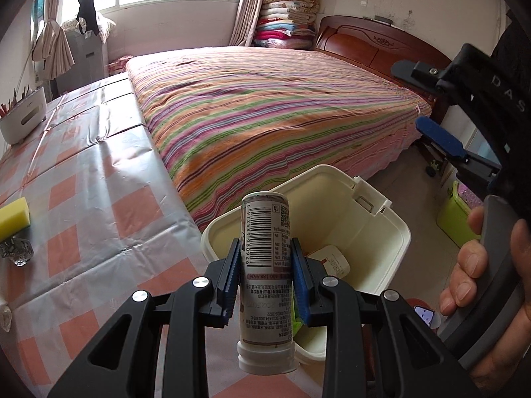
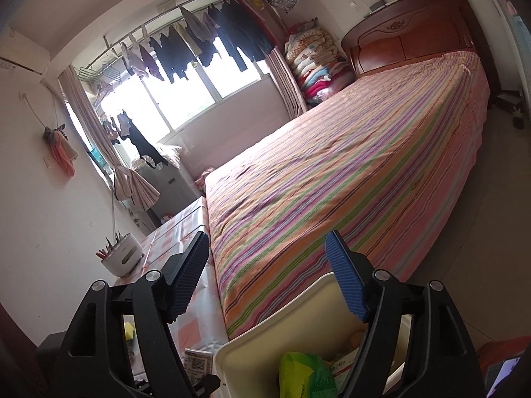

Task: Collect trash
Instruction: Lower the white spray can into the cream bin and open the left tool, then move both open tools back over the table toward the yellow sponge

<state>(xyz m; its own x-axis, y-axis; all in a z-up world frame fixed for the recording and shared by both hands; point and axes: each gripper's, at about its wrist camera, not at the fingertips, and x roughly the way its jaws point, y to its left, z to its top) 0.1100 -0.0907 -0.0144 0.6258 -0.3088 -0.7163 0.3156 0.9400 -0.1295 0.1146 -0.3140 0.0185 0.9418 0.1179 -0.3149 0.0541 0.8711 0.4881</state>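
My left gripper (image 1: 265,265) is shut on a white plastic bottle (image 1: 265,248) with a barcode label, held cap toward the camera above the near rim of a cream trash bin (image 1: 381,229). A white carton (image 1: 333,262) lies inside the bin. My right gripper (image 2: 268,275) is open and empty, above the same bin (image 2: 265,331), which holds a green bag (image 2: 298,371) and a paper box (image 2: 345,364). The right gripper also shows in the left wrist view (image 1: 428,99), open, at the upper right.
A table with a checked plastic cloth (image 1: 99,199) carries a yellow sponge (image 1: 13,215), crumpled foil (image 1: 16,248) and a white utensil holder (image 1: 23,116). A striped bed (image 1: 265,106) lies behind. A green tub (image 1: 454,215) stands on the floor.
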